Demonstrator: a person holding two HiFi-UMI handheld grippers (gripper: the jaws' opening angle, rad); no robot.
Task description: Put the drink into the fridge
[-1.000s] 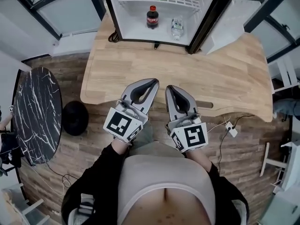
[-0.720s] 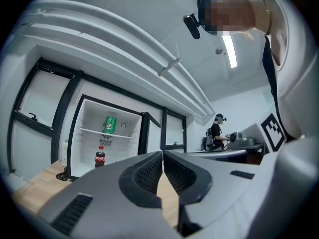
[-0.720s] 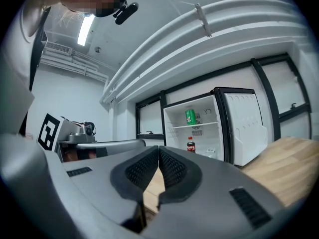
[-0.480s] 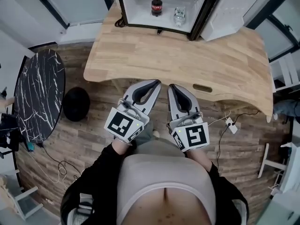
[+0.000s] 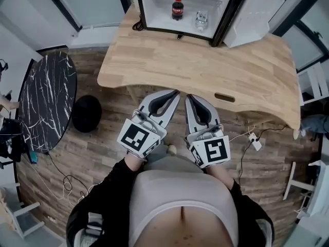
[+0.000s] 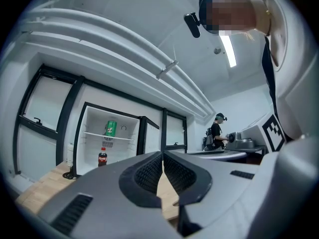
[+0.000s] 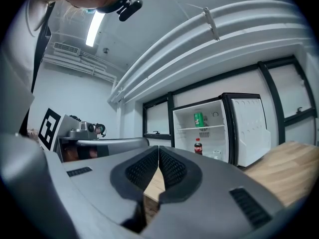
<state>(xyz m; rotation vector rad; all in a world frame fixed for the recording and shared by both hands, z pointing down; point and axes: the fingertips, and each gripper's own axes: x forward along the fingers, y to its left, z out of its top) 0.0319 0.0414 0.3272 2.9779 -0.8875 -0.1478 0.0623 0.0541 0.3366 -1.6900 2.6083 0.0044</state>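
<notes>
Plainly both pairs of fingers [image 6: 149, 173] are pressed together with nothing between them: the left gripper [image 5: 174, 93] and the right gripper [image 5: 189, 97] are empty, held side by side and level, close in front of the person's body, their tips at about the near edge of the table [image 5: 205, 66]. No drink lies on the bare tabletop. The drinks are well apart from the grippers, inside the open fridge [image 5: 226, 13] at the table's far side: a cola bottle [image 5: 177, 8] and a small water bottle [image 5: 201, 20] stand upright on its floor, near each other, and a green can [image 6: 110, 128] sits on the wire shelf above. Which of them is the task's drink I cannot tell, but the placing looks done, so the step in hand seems to be standing clear. To do that well, keep both sets of fingers closed and level and clear of the table's edge. The door [image 5: 254, 17] hangs wide open on the right; if shutting it belongs to the job, the right gripper is the nearer one, and a slow push on the door's outer face should spare the upright bottles a jolt.
</notes>
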